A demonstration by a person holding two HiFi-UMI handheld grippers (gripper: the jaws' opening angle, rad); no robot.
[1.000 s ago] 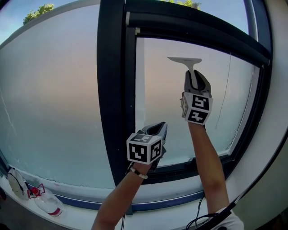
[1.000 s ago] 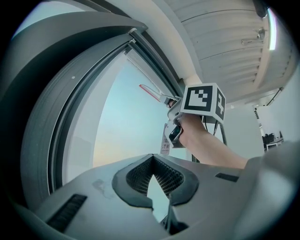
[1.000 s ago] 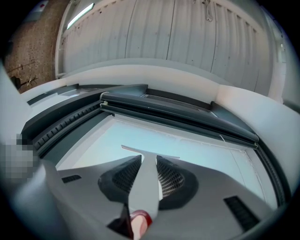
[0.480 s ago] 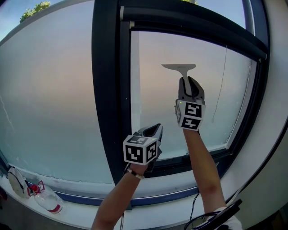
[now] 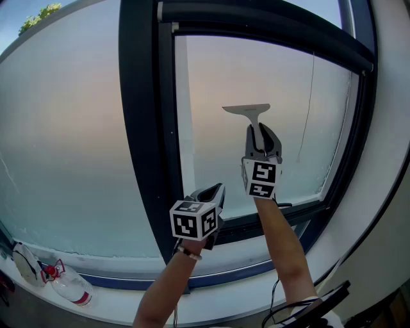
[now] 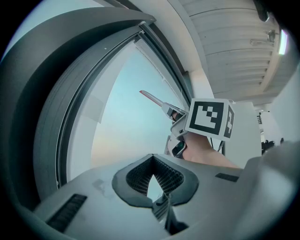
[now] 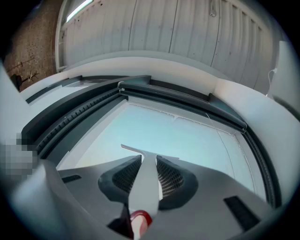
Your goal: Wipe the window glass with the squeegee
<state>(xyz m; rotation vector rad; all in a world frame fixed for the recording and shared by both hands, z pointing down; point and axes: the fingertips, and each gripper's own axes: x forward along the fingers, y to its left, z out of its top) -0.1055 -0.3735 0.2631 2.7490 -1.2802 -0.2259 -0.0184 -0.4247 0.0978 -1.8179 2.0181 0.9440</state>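
White sill (image 5: 122, 307) runs along the bottom nearest the person, with a bottle (image 5: 67, 288) lying at its left end. Just above it the left gripper (image 5: 216, 190) hangs idle in front of the lower frame. Its own view shows the jaws brought together at the tips with nothing between them (image 6: 152, 159).

Higher and a little further out, the right gripper (image 5: 261, 131) points up at the pane. Its jaws are clamped on the handle of the squeegee (image 5: 246, 110), which runs up between the pads (image 7: 146, 183) to the crosswise blade. The blade lies level at about mid-height of the right-hand glass (image 5: 282, 77), well clear of the dark frame (image 5: 138, 128) on the left and of a thin cord (image 5: 312, 96) hanging on the right. It looks pressed to the glass, though no view shows the contact plainly.

Beyond the frosted panes only sky and a bit of tree (image 5: 38, 18) show.

The step in hand appears to be a wiping stroke on the right pane. The next move calls for drawing the blade straight down toward the bottom frame with even pressure, then a neighbouring pass that overlaps this one.
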